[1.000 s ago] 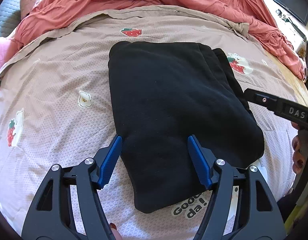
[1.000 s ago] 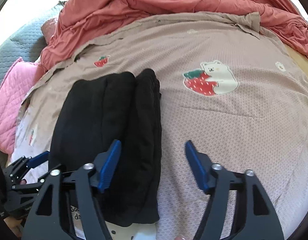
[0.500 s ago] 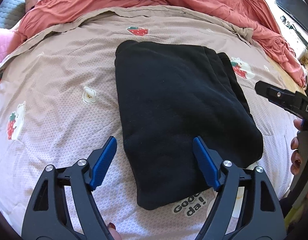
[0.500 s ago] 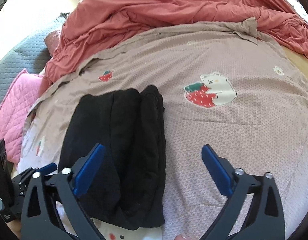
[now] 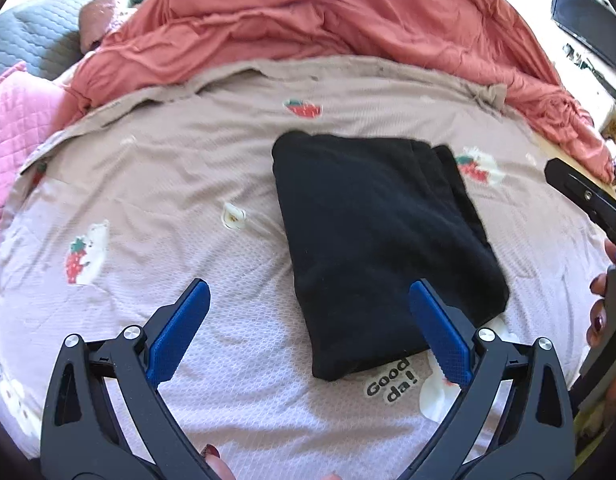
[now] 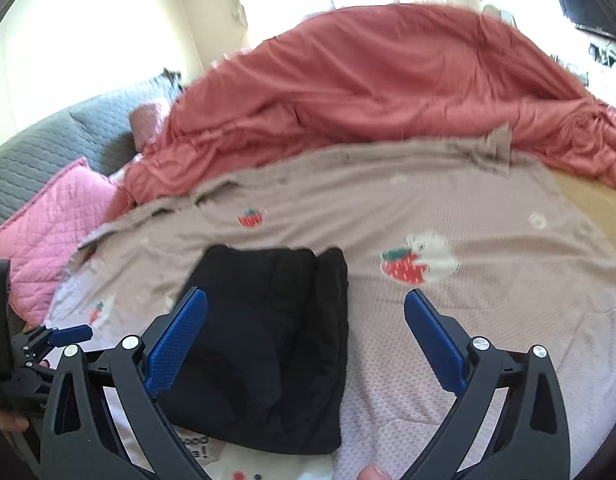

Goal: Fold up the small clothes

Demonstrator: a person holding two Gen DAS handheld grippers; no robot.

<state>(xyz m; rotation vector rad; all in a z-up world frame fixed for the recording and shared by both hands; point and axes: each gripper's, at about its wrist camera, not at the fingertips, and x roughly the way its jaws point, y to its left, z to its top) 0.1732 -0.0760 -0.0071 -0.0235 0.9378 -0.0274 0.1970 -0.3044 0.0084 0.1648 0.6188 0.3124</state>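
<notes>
Black garment (image 5: pixel 383 240) lies folded into a compact rectangle on the strawberry-print bedspread (image 5: pixel 156 184), near the bed's front edge, with the red duvet (image 5: pixel 308 12) heaped well behind it. Left gripper (image 5: pixel 308 332): jaws opening, almost at full spread, nothing pressed between the pads; the garment's near corner only shows through the gap. Right gripper (image 6: pixel 306 340): jaws wide, empty, hanging above the garment's right side. Judged handling: soft, thick knit, light, limp, not fragile, not slippery; stacked layers likely to slide apart if lifted by one edge. Best hold probably at the doubled right-hand fold (image 6: pixel 331 320), or both short ends together. No containers in view, so nothing to report there.
</notes>
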